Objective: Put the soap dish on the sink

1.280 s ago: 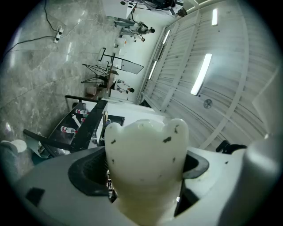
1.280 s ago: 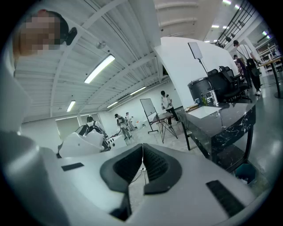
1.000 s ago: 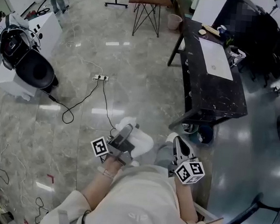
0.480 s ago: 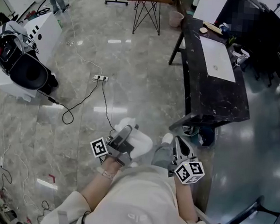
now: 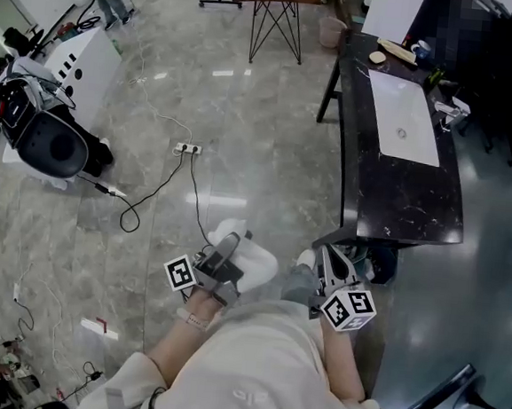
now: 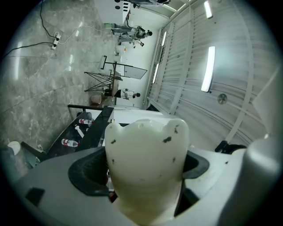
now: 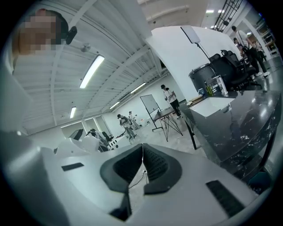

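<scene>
Short of the counter (image 5: pixel 399 198), off its near end, holding the soap dish (image 6: pixel 146 163) in the left gripper (image 5: pixel 227 252), with jaws spread wide and pressed on both flanks of the dish. Right gripper (image 7: pixel 142 154) carrying nothing, pads closed flat against each other, beside the counter's near corner. Judged to be the carry, with no placing begun yet: sink (image 5: pixel 410 115) set into the counter's far half, well apart from the dish. To do this well: keep the left grip firm and the dish level, go along the counter's long side until abreast of the sink, then lower onto the sink's flat rim rather than down into the bowl. Set down gently, base first, and part the jaws only once resting square; likely a hard glazed piece, so probably slippery in the pads and prone to chipping on stone. Keep clear of the small things (image 5: pixel 377 57) at the counter's far end. As for looks: off-white, glossy, flecked with a few dark specks; rounded, thick-walled body filling the gap between the jaws; top edge wavy, with two soft humps and a shallow dip between. Inside of the dish not visible from any view.
</scene>
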